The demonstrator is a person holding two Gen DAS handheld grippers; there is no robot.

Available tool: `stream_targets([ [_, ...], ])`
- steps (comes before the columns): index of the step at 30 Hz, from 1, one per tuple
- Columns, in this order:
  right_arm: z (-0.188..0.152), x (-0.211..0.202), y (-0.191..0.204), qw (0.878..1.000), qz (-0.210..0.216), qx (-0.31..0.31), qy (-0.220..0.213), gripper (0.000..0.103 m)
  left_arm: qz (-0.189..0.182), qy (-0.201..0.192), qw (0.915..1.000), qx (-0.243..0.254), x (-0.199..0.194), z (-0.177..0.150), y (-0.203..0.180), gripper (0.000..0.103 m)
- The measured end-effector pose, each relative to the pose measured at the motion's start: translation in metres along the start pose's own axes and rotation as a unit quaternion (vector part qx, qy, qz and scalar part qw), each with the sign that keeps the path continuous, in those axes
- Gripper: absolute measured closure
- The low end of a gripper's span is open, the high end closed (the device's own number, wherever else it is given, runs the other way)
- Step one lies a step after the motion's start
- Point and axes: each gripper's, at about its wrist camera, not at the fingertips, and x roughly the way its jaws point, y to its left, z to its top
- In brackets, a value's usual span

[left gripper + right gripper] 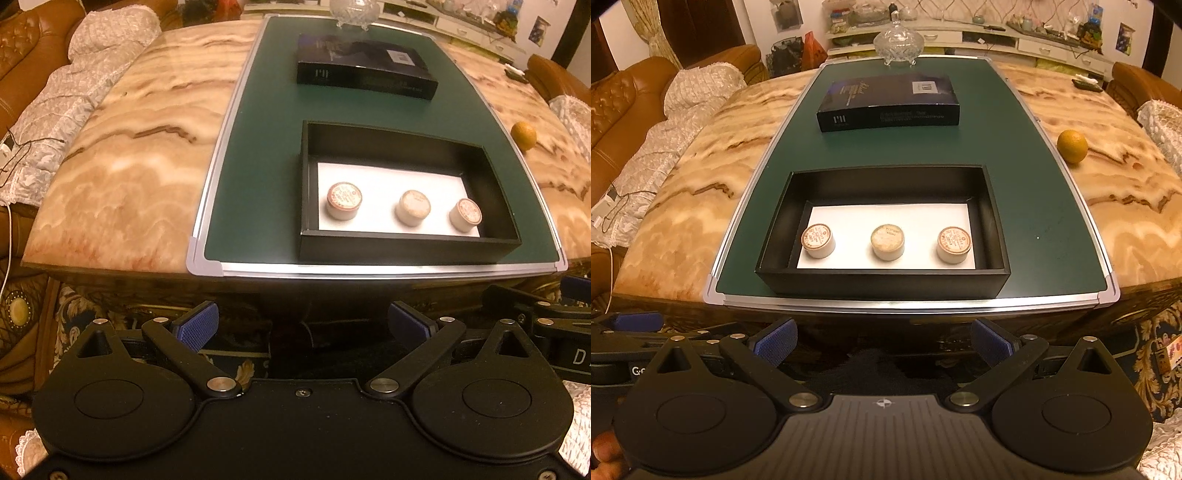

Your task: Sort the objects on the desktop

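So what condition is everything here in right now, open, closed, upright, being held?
Left gripper: open, holding nothing, short of the table.
Right gripper: open, holding nothing, short of the table.
Black tray: open-topped, on the green mat.
Three small jars: upright, lids on, in a row inside the tray.
Dark box: closed, lying flat on the mat.
Glass dish: lid on, upright.
Orange: whole, on the marble table.

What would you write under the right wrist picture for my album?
Three little jars sit in a row inside an open black box on a green mat, the open right hand-held gripper waiting below.
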Motion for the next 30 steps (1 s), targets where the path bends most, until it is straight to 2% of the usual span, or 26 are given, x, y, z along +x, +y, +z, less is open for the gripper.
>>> stream_targets([
  [30,0.012,0.037,-0.006,0.999,-0.021,0.018,0.034,0.000,-0.023,0.035,0.9991,0.004,0.037,0.018,0.006,0.003],
])
